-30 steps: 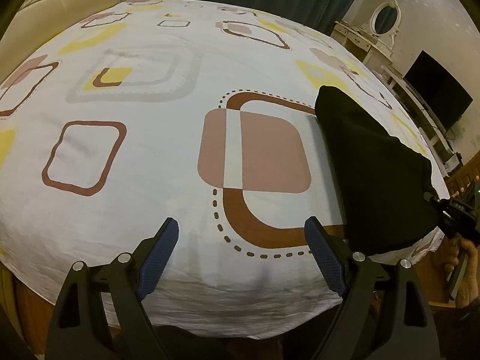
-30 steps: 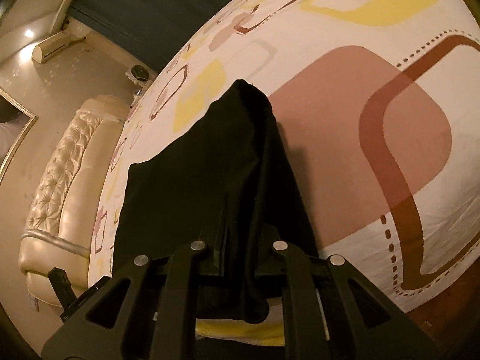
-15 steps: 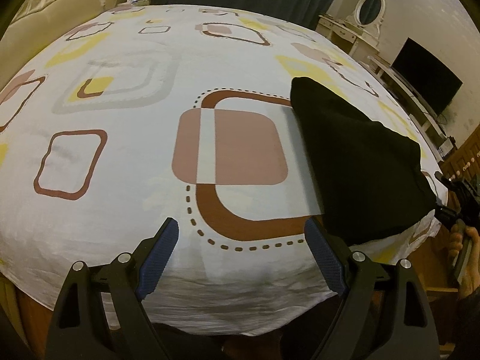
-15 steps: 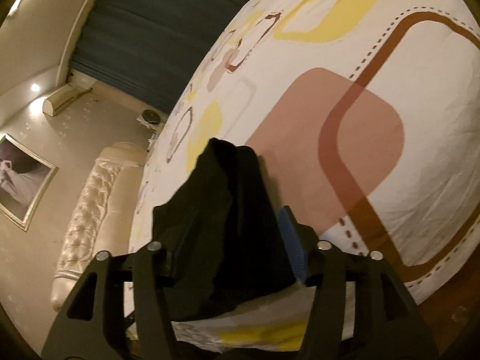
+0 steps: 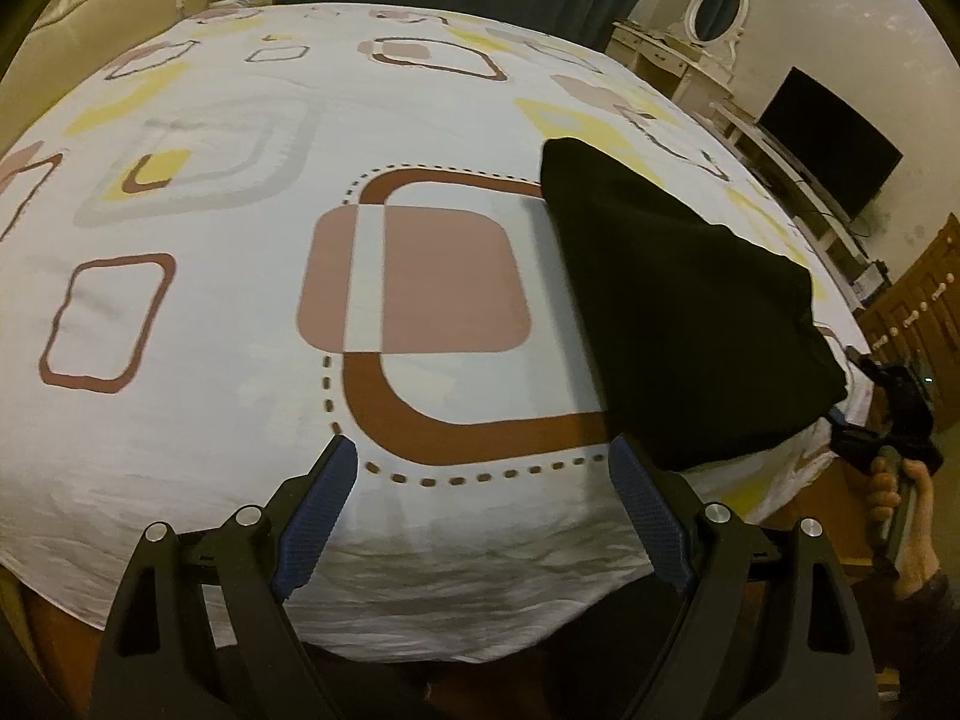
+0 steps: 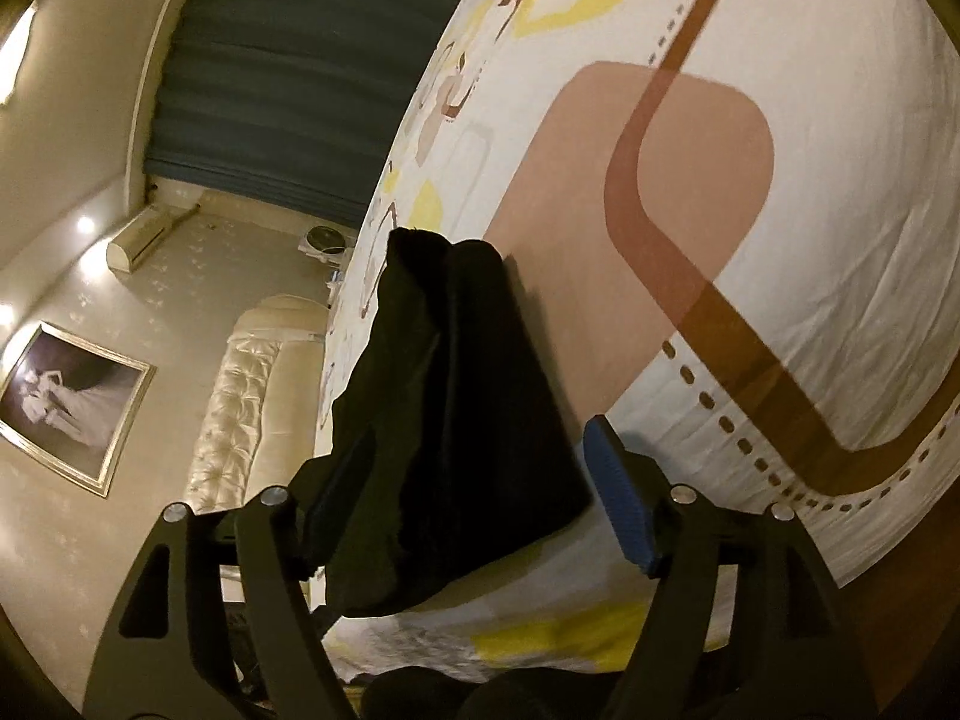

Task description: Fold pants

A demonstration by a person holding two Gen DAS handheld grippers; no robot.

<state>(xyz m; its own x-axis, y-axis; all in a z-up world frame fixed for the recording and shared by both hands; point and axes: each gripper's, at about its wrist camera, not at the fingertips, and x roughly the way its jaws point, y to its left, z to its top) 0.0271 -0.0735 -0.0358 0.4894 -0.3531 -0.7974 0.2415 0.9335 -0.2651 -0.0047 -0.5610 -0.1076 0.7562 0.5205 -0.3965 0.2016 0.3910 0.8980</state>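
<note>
Right wrist shows black pants [image 6: 456, 420] on bed [image 6: 840, 210], seemingly unpinched; both grippers spread.

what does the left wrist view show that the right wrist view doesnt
Only the left wrist view shows the television, the oval mirror, the open left gripper and the hand holding the right gripper's handle. Only the right wrist view shows the framed picture, the air conditioner and the open right gripper. Both show the black pants on the patterned bedsheet.
</note>
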